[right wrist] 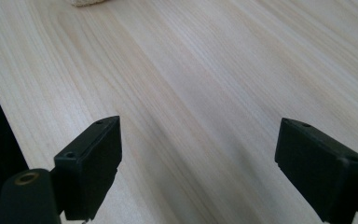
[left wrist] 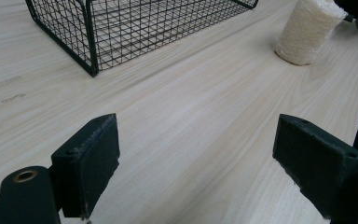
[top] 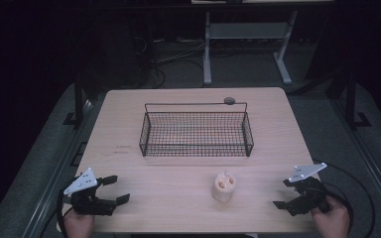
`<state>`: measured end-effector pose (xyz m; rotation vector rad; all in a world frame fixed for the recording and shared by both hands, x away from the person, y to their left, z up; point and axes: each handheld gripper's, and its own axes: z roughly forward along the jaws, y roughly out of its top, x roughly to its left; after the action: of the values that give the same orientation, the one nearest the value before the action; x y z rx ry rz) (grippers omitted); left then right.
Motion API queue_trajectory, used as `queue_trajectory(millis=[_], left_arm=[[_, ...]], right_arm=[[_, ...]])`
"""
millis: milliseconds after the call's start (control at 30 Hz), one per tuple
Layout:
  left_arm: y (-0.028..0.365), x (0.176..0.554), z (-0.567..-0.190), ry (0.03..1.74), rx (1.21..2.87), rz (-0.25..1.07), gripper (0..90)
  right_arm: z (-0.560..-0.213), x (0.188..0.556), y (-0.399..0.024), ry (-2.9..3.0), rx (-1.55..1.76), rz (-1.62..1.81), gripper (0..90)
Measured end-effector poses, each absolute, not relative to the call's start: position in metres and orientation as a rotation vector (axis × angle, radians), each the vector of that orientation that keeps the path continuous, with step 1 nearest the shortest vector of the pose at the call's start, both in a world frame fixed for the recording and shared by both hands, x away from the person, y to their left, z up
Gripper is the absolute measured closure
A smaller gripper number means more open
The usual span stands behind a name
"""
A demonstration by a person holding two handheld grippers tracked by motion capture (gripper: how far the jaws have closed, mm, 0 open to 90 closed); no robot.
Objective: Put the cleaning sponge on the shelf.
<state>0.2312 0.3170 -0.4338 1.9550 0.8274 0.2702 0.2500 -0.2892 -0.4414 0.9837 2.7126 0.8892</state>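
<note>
While both hands rest at the near edge of the desk, the left gripper and right gripper hold their jaws wide apart with nothing between them. The loofah piece stands upright between them, slightly right. Farther off sits the wire basket.

The bench is pale wood, matt, with fine straight grain. The basket is thin black metal wire mesh. The loofah piece looks fibrous, rough and cream-coloured. Each tool's jaws look like matt black plastic.
</note>
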Motion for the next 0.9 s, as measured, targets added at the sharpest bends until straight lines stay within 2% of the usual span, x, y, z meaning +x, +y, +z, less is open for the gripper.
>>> queue_trajectory(millis=[900], left_arm=[[0.319,0.231,-0.434,0.836,1.951,0.271,13.4]], right_arm=[[-0.428,0.253,-0.253,2.749,0.919,0.877,14.5]])
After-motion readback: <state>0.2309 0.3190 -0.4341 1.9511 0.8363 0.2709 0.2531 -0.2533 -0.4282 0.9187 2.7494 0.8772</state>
